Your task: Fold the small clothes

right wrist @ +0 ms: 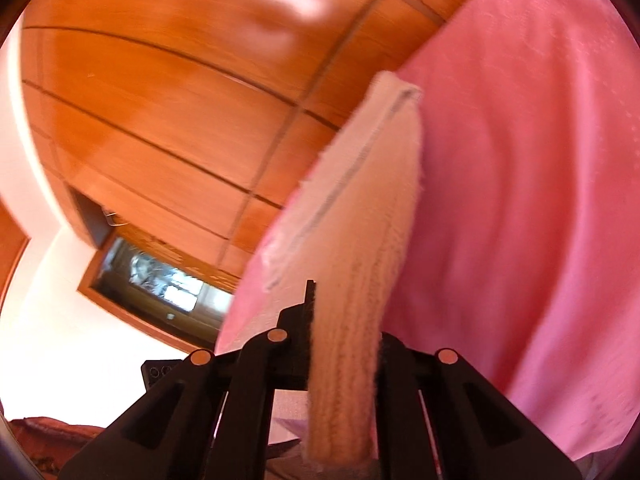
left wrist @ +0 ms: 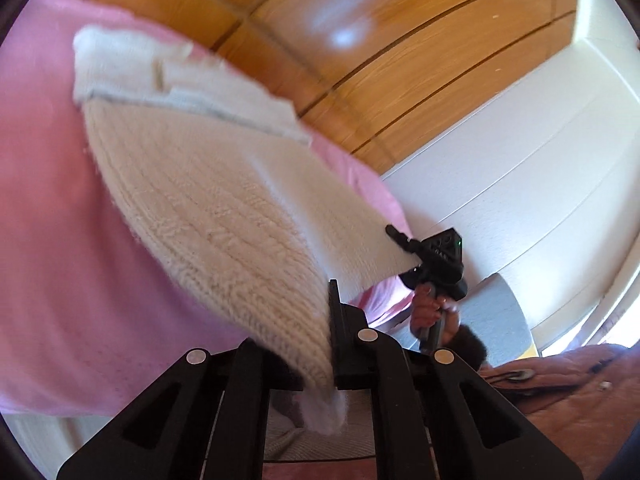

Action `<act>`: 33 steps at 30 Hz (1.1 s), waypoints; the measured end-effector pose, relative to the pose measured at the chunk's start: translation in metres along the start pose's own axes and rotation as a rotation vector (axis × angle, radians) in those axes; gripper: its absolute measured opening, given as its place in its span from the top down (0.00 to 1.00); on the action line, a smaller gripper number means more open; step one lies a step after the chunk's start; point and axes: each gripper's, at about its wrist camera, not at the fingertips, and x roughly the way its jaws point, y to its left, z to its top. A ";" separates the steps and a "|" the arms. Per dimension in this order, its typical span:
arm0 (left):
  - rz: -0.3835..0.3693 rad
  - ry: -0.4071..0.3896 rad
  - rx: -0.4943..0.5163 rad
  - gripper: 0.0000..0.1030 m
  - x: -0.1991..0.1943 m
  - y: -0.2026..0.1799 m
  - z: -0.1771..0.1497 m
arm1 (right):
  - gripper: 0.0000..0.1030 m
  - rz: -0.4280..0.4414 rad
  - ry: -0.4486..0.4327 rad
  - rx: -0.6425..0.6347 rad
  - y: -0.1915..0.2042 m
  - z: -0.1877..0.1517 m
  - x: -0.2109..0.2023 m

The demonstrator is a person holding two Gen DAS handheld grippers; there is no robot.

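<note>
cream knit cloth [left wrist: 208, 200] runs from 5 toward 11 o'clock, clamped by left gripper [left wrist: 330, 364] and right gripper [right wrist: 344, 364].

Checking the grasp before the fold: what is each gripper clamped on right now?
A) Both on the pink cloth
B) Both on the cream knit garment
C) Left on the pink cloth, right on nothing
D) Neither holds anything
B: the left gripper pinches one edge of the cream knit garment, and the right gripper is closed on another part of it, with the pink cloth behind.
</note>
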 end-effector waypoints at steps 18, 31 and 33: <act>-0.194 -0.002 -0.151 0.95 -0.067 0.008 -0.012 | 0.94 0.361 0.090 -0.130 0.057 -0.099 -0.076; -0.190 -0.157 -0.222 0.95 -0.050 0.055 0.069 | 0.93 0.392 0.003 -0.043 0.047 0.009 -0.010; -0.150 -0.181 -0.231 0.95 -0.041 0.070 0.088 | 0.93 0.362 -0.001 -0.020 0.040 0.028 0.008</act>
